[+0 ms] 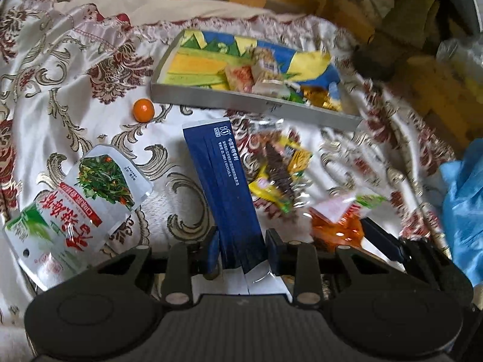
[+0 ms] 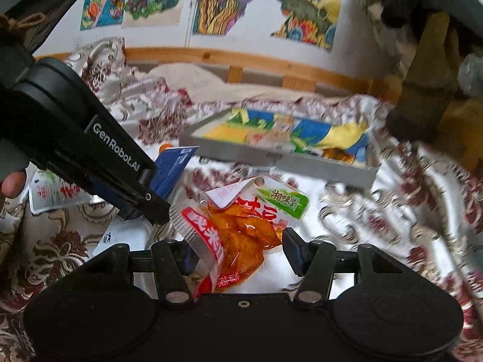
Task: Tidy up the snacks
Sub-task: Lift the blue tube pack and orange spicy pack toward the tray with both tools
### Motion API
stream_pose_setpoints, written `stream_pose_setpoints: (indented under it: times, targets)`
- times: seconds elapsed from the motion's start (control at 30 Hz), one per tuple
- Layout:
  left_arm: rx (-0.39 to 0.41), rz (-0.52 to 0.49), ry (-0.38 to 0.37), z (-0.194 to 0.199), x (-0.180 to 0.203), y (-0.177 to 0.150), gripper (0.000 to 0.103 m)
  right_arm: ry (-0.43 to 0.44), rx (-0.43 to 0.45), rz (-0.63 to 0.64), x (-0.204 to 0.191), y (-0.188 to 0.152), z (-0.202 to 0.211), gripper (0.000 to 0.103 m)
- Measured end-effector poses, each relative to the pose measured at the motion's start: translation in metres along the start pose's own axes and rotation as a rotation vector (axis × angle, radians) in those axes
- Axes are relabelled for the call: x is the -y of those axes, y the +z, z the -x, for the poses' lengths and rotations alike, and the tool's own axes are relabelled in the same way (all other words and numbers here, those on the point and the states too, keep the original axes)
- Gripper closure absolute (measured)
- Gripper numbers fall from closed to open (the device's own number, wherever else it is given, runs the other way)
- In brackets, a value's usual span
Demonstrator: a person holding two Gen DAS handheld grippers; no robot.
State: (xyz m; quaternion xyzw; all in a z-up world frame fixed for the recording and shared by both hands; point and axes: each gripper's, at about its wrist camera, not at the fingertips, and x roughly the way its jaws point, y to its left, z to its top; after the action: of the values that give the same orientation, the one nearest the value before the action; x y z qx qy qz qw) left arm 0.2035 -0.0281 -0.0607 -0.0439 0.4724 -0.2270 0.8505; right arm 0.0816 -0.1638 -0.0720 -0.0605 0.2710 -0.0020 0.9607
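My left gripper [image 1: 241,250] is shut on a long dark blue packet [image 1: 225,181] that points toward the grey tray [image 1: 247,99]. The tray holds a colourful picture sheet and several small wrapped snacks [image 1: 256,72]. My right gripper [image 2: 241,250] has its jaws around an orange-red snack bag [image 2: 241,235] with a gap on the right side; the bag also shows in the left wrist view [image 1: 338,226]. The left gripper's body [image 2: 90,150] and the blue packet [image 2: 173,167] show at left in the right wrist view. The tray [image 2: 271,157] lies beyond.
A green-and-white pickle bag [image 1: 75,205], a small orange [image 1: 143,110] and a clear bag of dark snacks [image 1: 277,169] lie on the patterned bedcover. A blue plastic bag [image 1: 465,205] is at right. A wooden bed rail [image 2: 241,63] runs behind.
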Motion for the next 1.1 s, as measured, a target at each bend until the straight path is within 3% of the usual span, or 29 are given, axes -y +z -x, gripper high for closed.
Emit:
stream_pose_setpoints:
  times: [0.37, 0.43, 0.5, 0.67, 0.9, 1.1]
  targets:
    - [0.167, -0.023, -0.016, 0.049, 0.028, -0.015, 0.068, -0.008, 0.105, -0.082, 0.037, 0.004, 0.079, 0.046]
    - [0.195, -0.011, -0.026, 0.057, 0.033, -0.017, 0.068, -0.009, 0.131, -0.093, 0.045, 0.007, 0.094, 0.053]
    - [0.214, -0.006, -0.031, 0.064, 0.038, -0.019, 0.068, -0.006, 0.149, -0.113, 0.052, 0.011, 0.107, 0.053]
    - [0.243, 0.014, -0.003, 0.082, 0.055, -0.014, 0.068, 0.014, 0.155, -0.099, 0.059, 0.013, 0.112, 0.053]
    - [0.266, 0.065, 0.036, 0.093, 0.048, -0.026, 0.068, 0.022, 0.142, -0.071, 0.053, 0.006, 0.104, 0.054]
    - [0.294, 0.064, 0.026, 0.102, 0.052, -0.026, 0.068, 0.024, 0.191, -0.068, 0.053, 0.012, 0.119, 0.054]
